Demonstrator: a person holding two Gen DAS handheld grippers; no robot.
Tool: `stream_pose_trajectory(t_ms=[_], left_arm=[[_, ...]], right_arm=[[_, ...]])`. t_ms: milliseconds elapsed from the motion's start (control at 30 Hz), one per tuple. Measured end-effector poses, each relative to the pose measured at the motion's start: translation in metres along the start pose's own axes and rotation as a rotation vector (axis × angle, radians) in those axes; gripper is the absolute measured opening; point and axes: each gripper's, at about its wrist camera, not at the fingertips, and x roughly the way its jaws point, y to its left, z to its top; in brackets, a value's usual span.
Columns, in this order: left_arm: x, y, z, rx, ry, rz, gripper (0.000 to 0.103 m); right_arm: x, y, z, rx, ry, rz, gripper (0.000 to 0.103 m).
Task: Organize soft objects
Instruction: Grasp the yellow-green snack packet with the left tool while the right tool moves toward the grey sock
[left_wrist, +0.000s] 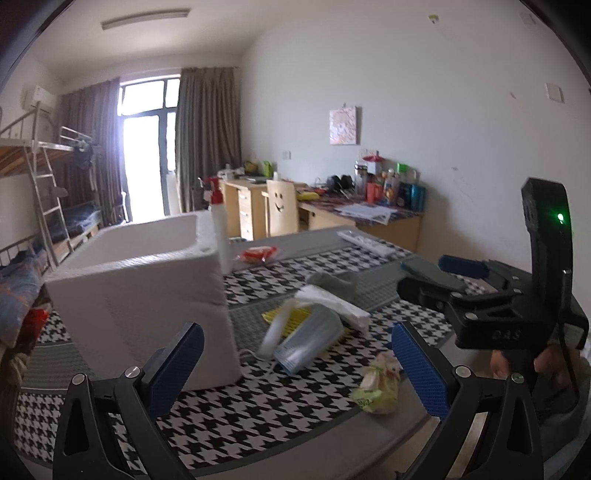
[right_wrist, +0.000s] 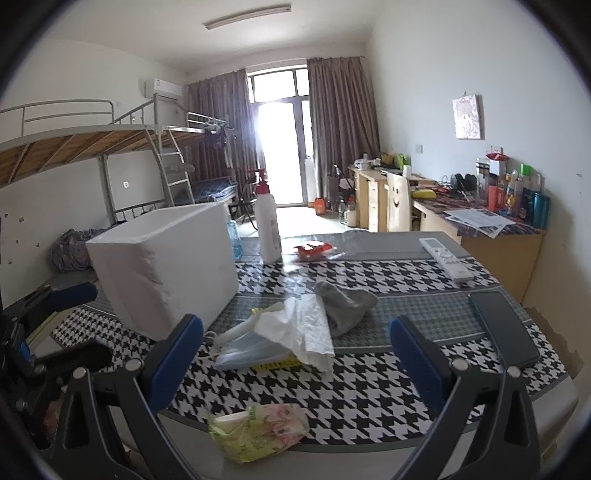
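Far left of both views: a metal bunk bed (right_wrist: 74, 136) with a ladder, an air conditioner (right_wrist: 162, 88) on the wall above it. Centre back: bright glass door (right_wrist: 280, 147) between brown curtains (right_wrist: 343, 122).

The desk (right_wrist: 369, 373) wears a black-and-white houndstooth cloth with grey bands. Left of centre stands a white foam box (right_wrist: 166, 266), open at the top. Just behind its right corner is a white spray bottle (right_wrist: 267, 221) with a red top; right of that, a red packet (right_wrist: 314, 251).

Mid-frame, the soft things lie in a loose heap: a blue face mask (right_wrist: 251, 350) on a yellow brush (right_wrist: 277, 363), a crumpled white bag (right_wrist: 303, 328) draped over both, and a grey sock (right_wrist: 343, 302) touching the bag's far edge. A green-yellow wrapper (right_wrist: 255, 432) sits at the desk's near edge, lower centre.

Further right: a white remote (right_wrist: 447, 258) near the far edge, and a dark phone (right_wrist: 502, 328) toward the right edge.

Along the right wall runs a wooden study table (right_wrist: 498, 236) crowded with bottles and papers, a smiley-face chair (right_wrist: 397, 201) beside it, a picture (right_wrist: 467, 116) hung above.

Left tool (left_wrist: 295, 365): blue pads spread wide, nothing between them, heap beyond. Right tool (right_wrist: 295, 362): likewise wide and empty, mask and bag between its tips in the right wrist view.
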Motion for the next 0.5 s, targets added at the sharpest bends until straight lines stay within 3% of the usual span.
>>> stream_pose_trajectory(t_ms=[267, 500], left_arm=[[0.018, -0.019, -0.018, 0.034, 0.057, -0.048, 0.102], [0.042, -0.031, -0.028, 0.049, 0.129, -0.077, 0.102]], right_arm=[[0.015, -0.013, -0.009, -0.006, 0.074, -0.033, 0.102], [0.022, -0.025, -0.011, -0.004, 0.089, -0.04, 0.102]])
